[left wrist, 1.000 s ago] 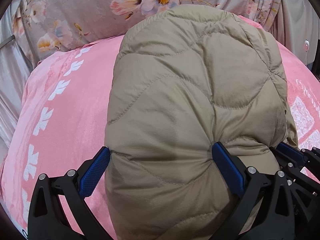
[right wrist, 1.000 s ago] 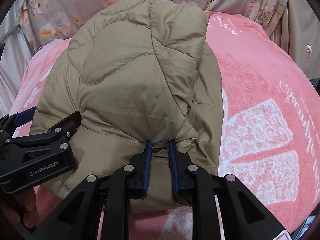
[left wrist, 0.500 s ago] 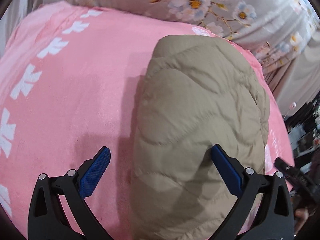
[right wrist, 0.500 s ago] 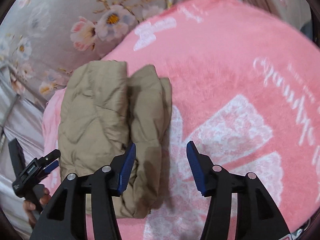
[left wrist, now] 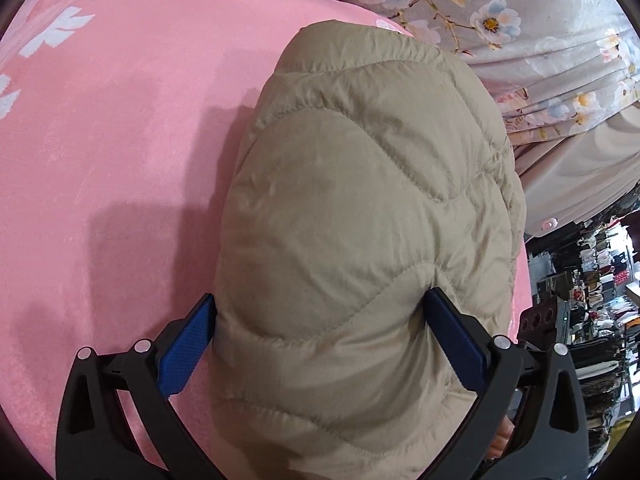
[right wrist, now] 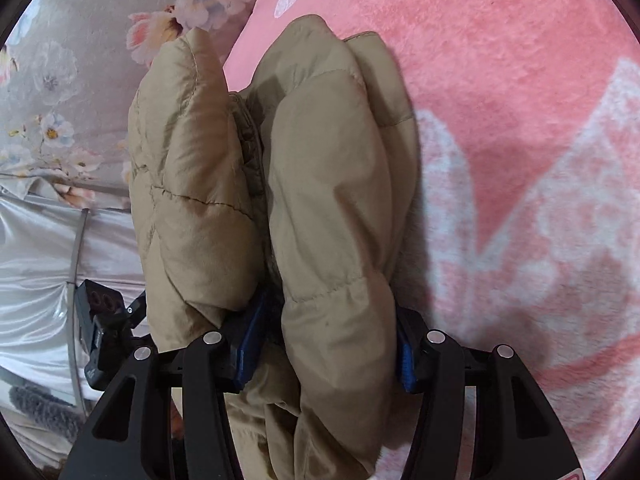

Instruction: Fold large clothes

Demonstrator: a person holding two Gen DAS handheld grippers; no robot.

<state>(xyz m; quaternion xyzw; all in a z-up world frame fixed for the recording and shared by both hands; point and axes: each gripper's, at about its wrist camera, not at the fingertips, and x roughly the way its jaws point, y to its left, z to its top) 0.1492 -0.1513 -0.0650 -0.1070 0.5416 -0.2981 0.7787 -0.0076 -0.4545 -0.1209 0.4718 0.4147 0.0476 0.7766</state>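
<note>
folded tan jacket (left wrist: 360,216), puffy quilted nylon with curved stitch lines, sat as a thick rounded bundle on a fuzzy pink blanket (left wrist: 112,128) with white leaf and letter prints. grey floral curtain (left wrist: 520,20) hung behind, soft pleats. in the right view the jacket (right wrist: 328,200) showed as two fat padded layers with a dark seam between.

left gripper (left wrist: 320,344) was level and low, blue textured pads set wide, bracketing the bundle's near end, both pads touching its sides. right gripper (right wrist: 324,344) came in from the side, jaws spread fairly wide around the right-hand padded layer, pads pressed against it; looked like a hold on that layer. black body of the left gripper (right wrist: 100,332) was visible at the lower left of the right view.

versus half a second earlier: right gripper had been beside the bundle with only blanket between its pads, now it straddled a layer. left pads had moved in from a gap on the left side to contact.
</note>
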